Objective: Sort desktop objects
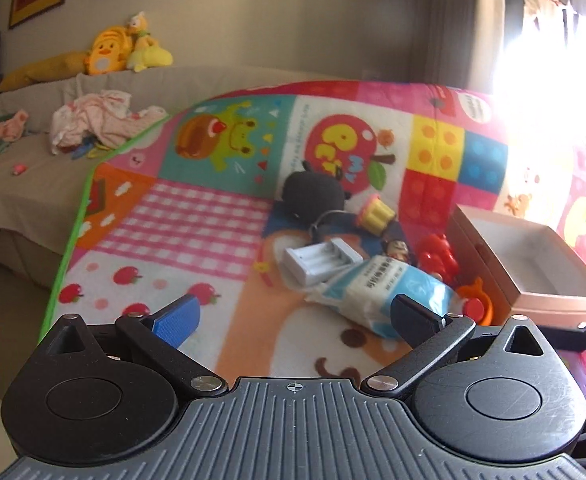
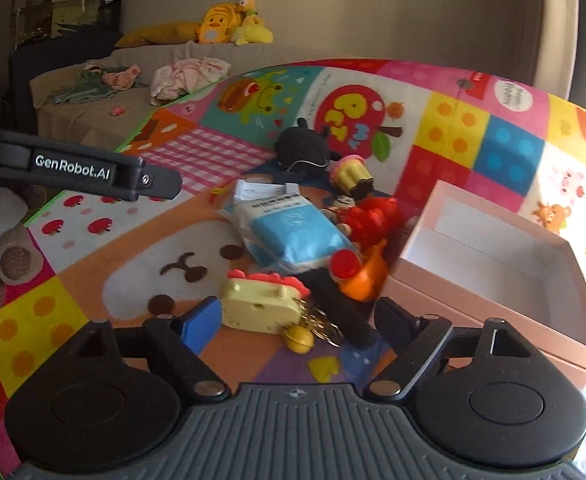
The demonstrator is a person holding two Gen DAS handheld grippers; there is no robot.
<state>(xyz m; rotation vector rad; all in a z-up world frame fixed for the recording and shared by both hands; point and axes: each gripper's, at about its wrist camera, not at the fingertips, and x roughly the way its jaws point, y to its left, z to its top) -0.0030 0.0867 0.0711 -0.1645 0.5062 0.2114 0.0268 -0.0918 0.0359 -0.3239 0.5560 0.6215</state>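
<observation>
**Both claws spread over the toy pile, nothing gripped**

Right claw (image 2: 293, 322): jaws spread wide, nothing pinched. Betw. its fingers, lower down on the mat, lie a pale-yellow cheese-wedge toy w/ red frill (image 2: 261, 300), a small yellow ball charm on a gold keyring (image 2: 300, 339) and a black fuzzy strap (image 2: 341, 312). The pads touch none of them.

Left claw (image 1: 293, 320): jaws also spread, empty. Just beyond its right finger sits a blue-and-white soft tissue pack (image 1: 389, 292), not touching it as far as can be seen.

Out from the claws, the pile sits mid-mat: tissue pack in the centre, a white plastic battery charger (image 1: 321, 262) touching its far-left side, a red plastic toy (image 1: 437, 256) to its right, an orange plastic piece w/ a red cap (image 1: 477, 306) just beside the pack's near-right corner. Further back: a yellow-and-pink cupcake toy (image 1: 375, 214) tipped on its side, and a black round plush (image 1: 313, 192) behind it, w/ a thin dark cord trailing toward the charger.

Right of the pile, near the red toy, stands an open pink cardboard box w/ white inside (image 1: 549, 300); the visible part of its inside looks bare.

All of it rests on a colourful cartoon-print play mat (image 1: 197, 216). Beyond the mat's green edge: a beige sofa (image 1: 21, 176) w/ crumpled pink-white cloth (image 1: 97, 120) and yellow plush toys (image 1: 125, 50) on the backrest.
</observation>
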